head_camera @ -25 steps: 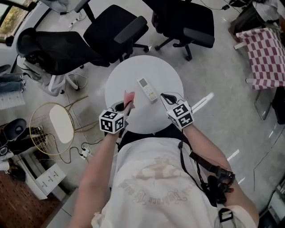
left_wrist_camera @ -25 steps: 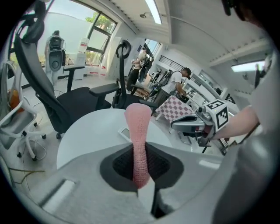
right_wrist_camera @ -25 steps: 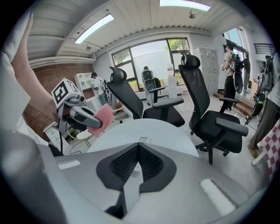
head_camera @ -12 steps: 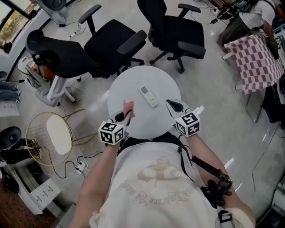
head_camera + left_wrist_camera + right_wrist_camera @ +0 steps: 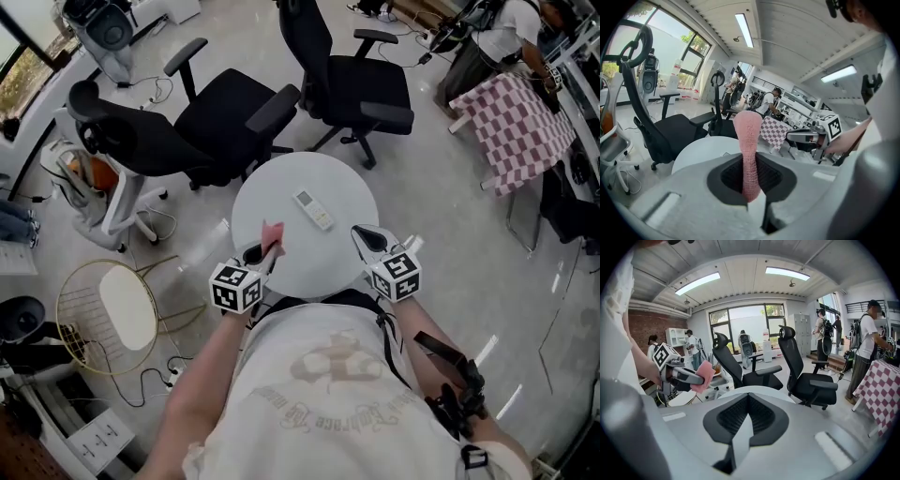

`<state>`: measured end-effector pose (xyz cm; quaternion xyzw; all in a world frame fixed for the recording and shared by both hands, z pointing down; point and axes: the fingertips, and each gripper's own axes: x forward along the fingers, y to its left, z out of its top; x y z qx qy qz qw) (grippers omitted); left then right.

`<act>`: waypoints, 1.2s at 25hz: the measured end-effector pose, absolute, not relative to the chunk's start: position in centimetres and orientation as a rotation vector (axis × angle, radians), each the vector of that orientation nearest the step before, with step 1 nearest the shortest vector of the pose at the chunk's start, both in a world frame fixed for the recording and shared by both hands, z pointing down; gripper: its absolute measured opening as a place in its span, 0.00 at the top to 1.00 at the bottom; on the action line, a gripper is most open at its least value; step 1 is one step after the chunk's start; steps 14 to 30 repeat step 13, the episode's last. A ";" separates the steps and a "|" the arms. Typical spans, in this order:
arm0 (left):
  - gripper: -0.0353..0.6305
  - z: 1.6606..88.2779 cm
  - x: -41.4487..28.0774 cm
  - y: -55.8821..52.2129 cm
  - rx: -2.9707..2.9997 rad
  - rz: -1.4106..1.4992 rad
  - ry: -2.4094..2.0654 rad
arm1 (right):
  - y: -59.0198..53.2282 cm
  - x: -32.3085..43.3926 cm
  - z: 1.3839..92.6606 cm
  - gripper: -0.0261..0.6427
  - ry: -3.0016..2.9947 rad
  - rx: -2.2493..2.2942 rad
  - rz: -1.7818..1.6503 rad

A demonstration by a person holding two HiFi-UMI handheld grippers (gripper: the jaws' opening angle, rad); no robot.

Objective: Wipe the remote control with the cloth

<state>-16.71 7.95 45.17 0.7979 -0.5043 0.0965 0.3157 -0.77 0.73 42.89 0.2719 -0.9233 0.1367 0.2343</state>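
Head view: left gripper (image 5: 266, 251) clamps the cloth (image 5: 273, 234); right gripper (image 5: 362, 234) closed, empty. Both have withdrawn down-frame from the remote (image 5: 313, 209).

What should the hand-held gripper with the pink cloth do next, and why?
Probably carry the pink cloth forward and down onto the remote control. The left hand-held gripper is shut on the cloth, but it hangs near the table's edge, apart from the remote, which lies mid-table. The right hand-held gripper is shut, empty.
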 end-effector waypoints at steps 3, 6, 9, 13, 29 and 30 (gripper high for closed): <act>0.91 44.8 -16.7 8.8 2.124 0.256 -1.317 | 1.7 -0.6 42.2 0.95 -2.540 0.775 0.362; 0.91 44.6 -16.4 9.6 2.148 0.252 -1.304 | 2.6 -0.5 41.9 0.95 -2.541 0.793 0.348; 0.91 44.3 -16.0 10.2 2.172 0.257 -1.299 | 3.6 -0.3 41.6 0.95 -2.540 0.793 0.331; 0.91 43.6 -15.5 11.0 2.195 0.258 -1.301 | 4.6 -0.1 41.2 0.95 -2.545 0.793 0.315; 0.91 43.6 -15.5 11.0 2.195 0.258 -1.301 | 4.6 -0.1 41.2 0.95 -2.545 0.793 0.315; 0.91 43.6 -15.5 11.0 2.195 0.258 -1.301 | 4.6 -0.1 41.2 0.95 -2.545 0.793 0.315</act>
